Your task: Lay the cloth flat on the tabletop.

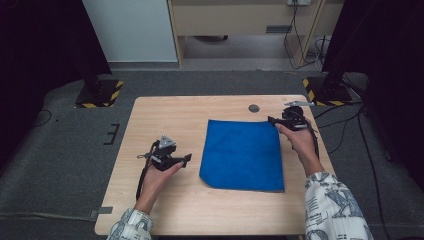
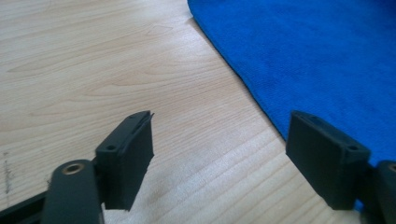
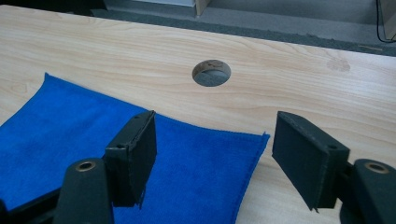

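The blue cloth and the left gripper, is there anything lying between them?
No. In the high view, only bare wooden table lies between the left gripper and the blue cloth. The left gripper view shows plain wood there too.

Wood table (image 1: 165, 115) w/ cable hole (image 1: 254, 108) — grey carpet (image 1: 60, 150)

pale wood-grain table (image 1: 165, 112) with a round cable hole (image 1: 254, 108) near its far edge, set on grey carpet floor (image 1: 60, 150). beyond it, a white panel (image 1: 130, 30) beside a light wooden desk frame (image 1: 245, 20), cables (image 1: 300, 45) hanging down at the right. black curtains (image 1: 40, 45) down both sides, each fronted by a black stand base with yellow-black hazard tape (image 1: 100, 92), another at the right (image 1: 325, 92); even, dim light throughout.
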A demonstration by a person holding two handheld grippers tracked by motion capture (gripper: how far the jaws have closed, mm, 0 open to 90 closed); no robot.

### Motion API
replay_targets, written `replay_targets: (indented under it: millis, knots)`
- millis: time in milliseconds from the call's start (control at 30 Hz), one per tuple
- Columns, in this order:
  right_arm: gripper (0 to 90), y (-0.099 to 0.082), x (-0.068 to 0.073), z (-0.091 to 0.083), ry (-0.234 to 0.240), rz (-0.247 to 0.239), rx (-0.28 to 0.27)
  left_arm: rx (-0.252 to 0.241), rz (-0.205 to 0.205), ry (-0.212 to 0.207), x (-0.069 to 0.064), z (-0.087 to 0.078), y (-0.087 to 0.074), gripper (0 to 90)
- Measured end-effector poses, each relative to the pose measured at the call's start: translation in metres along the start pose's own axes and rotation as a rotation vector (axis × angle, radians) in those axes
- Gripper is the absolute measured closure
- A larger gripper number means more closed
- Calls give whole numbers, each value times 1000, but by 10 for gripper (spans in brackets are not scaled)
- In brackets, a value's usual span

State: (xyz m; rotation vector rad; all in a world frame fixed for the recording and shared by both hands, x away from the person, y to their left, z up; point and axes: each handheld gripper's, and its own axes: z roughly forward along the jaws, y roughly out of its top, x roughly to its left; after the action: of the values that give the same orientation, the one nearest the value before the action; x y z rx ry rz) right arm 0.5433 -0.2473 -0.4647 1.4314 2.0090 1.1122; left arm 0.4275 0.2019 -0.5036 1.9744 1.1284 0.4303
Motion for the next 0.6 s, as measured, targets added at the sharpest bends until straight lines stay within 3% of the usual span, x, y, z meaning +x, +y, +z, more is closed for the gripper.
replay_targets:
  millis: [333,600]
  knots:
    - [299,-8,10,-15,32,-5,-19,-3,2,2,3,7,1,132]
    - [263,-10,33,-26,86,-38,-36,7,7,2,4,8,-1,105]
